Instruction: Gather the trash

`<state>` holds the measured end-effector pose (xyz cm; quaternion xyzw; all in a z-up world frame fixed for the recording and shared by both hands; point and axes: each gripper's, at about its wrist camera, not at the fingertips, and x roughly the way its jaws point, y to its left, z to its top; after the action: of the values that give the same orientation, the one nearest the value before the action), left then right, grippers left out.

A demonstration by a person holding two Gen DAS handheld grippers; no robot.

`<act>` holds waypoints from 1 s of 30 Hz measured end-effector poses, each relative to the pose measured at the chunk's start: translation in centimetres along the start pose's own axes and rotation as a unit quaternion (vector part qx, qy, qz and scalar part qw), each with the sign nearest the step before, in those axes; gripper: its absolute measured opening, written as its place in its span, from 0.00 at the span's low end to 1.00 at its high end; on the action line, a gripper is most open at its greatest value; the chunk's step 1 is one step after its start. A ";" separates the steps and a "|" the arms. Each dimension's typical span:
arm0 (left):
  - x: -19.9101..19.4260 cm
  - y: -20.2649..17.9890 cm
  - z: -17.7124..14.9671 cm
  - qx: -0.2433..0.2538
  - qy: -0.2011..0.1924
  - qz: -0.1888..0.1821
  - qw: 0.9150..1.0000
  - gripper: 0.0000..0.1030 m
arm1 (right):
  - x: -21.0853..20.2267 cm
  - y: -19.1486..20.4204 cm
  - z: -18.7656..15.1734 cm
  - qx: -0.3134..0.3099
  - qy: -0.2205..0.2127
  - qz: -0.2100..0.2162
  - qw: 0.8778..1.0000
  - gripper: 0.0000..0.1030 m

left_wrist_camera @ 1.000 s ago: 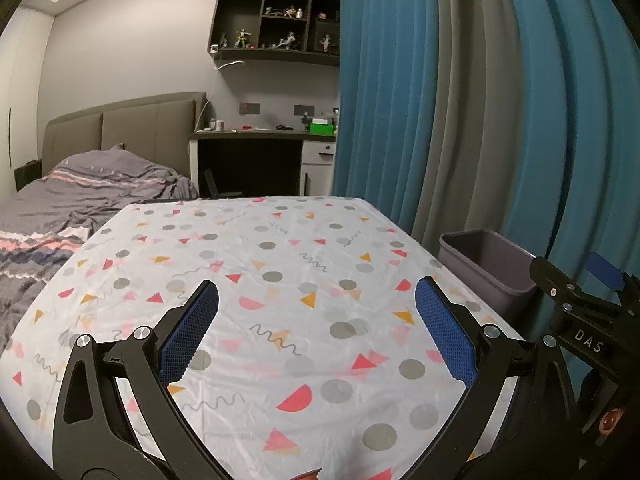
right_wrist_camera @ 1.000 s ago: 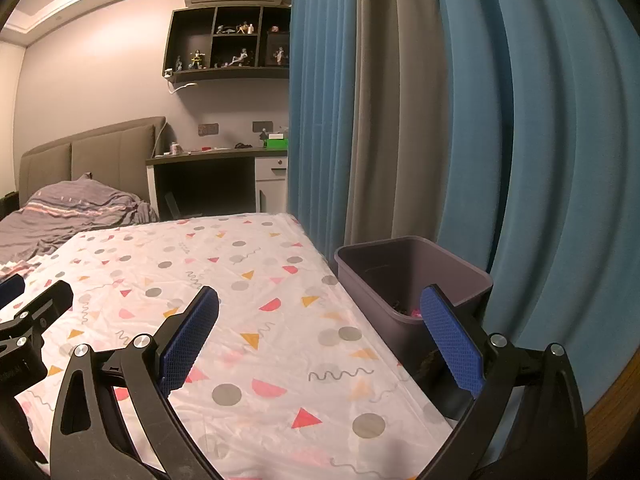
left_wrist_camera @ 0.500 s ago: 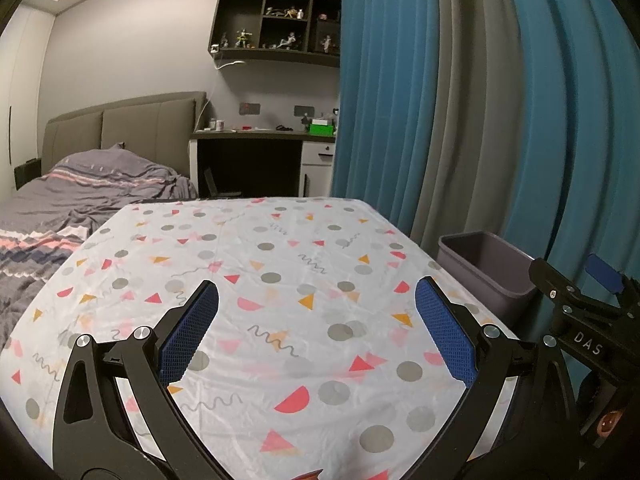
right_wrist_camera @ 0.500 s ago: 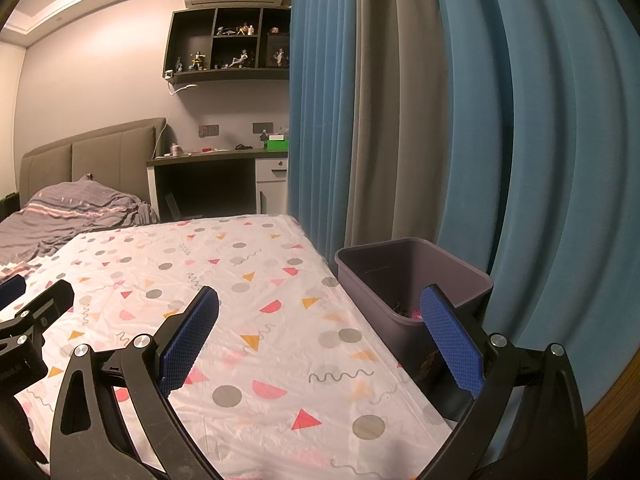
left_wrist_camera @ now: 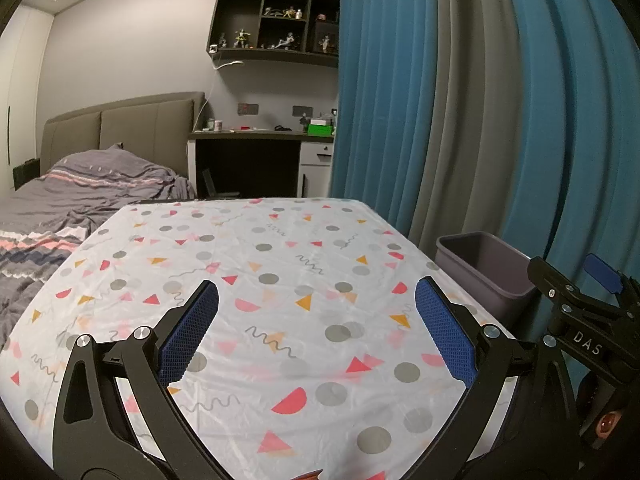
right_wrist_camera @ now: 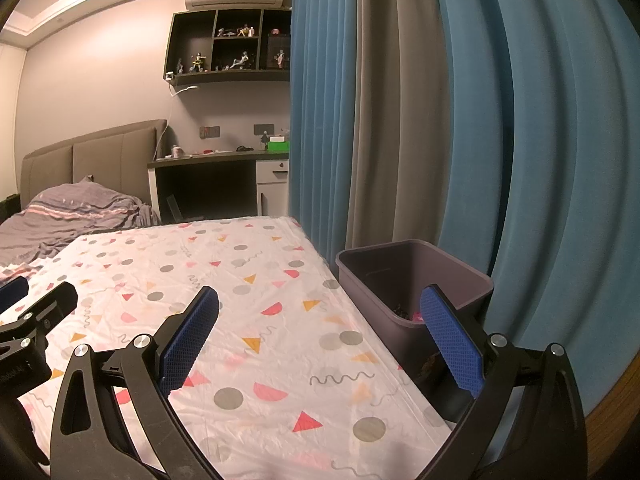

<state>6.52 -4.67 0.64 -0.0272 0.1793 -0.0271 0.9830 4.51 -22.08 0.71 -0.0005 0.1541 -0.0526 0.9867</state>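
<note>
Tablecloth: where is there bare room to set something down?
The whole tablecloth is bare, from the left gripper to the far edge. On its right the bin stands against the curtain, trash inside.

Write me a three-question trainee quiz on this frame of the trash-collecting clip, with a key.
1. True or false: the left gripper is shut on a piece of trash.
2. Where does the grey bin stand relative to the patterned tablecloth? A) on top of it B) beside its right edge, by the blue curtain C) under the desk
3. Fill in: the right gripper holds ____.

Key:
1. False; its jaws stand wide apart with only cloth between them.
2. B.
3. Nothing; it is open. Small bits, one pink, lie in the bin's bottom.
</note>
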 end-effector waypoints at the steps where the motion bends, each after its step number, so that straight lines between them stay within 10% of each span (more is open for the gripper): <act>1: 0.0 0.0 0.0 0.000 0.000 0.001 1.000 0.94 | 0.0 0.0 0.0 0.000 0.000 0.000 1.000 0.94; 30: 0.3 -0.7 0.0 0.001 0.001 -0.002 1.000 0.94 | 0.0 0.2 0.2 0.001 -0.001 0.000 1.000 0.94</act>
<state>6.78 -5.36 0.61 -0.0269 0.1803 -0.0294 0.9828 4.63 -21.92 0.87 0.0009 0.1530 -0.0526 0.9868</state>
